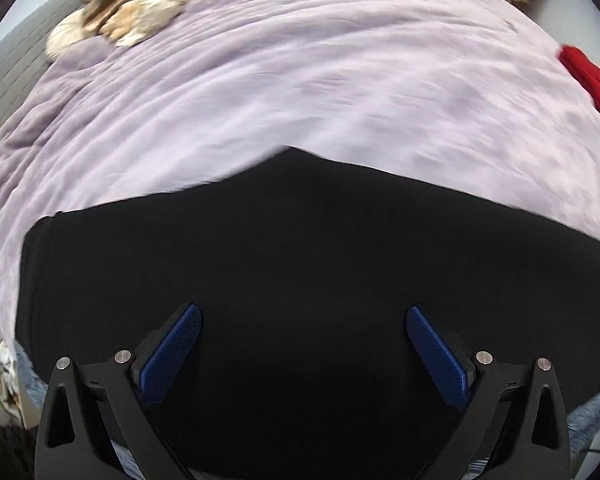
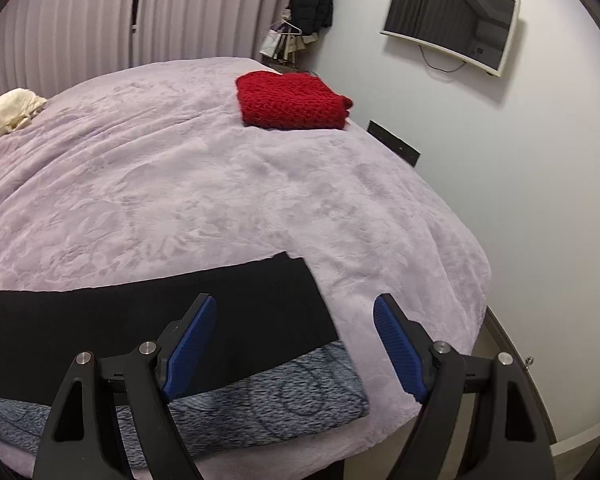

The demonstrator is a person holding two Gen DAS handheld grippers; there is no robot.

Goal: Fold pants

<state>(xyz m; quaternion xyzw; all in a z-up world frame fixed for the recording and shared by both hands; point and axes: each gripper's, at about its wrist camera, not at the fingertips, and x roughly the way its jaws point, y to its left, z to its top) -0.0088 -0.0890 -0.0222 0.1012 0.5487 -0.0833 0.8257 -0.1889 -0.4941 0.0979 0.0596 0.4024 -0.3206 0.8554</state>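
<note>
Black pants [image 1: 300,264] lie flat on the lilac bed cover [image 1: 300,80], filling the lower half of the left wrist view. My left gripper [image 1: 303,320] hovers over them, open and empty. In the right wrist view the pants [image 2: 148,312] lie as a black strip across the near edge of the bed, partly on top of a folded blue-grey garment [image 2: 268,408]. My right gripper [image 2: 295,312] is open and empty above the pants' right end.
A folded red knit [image 2: 292,98] lies at the far side of the bed; it also shows in the left wrist view [image 1: 592,80]. Cream clothing [image 1: 140,4] is heaped at the far left. The bed's right edge [image 2: 472,280] is near a white wall with a TV [image 2: 452,20].
</note>
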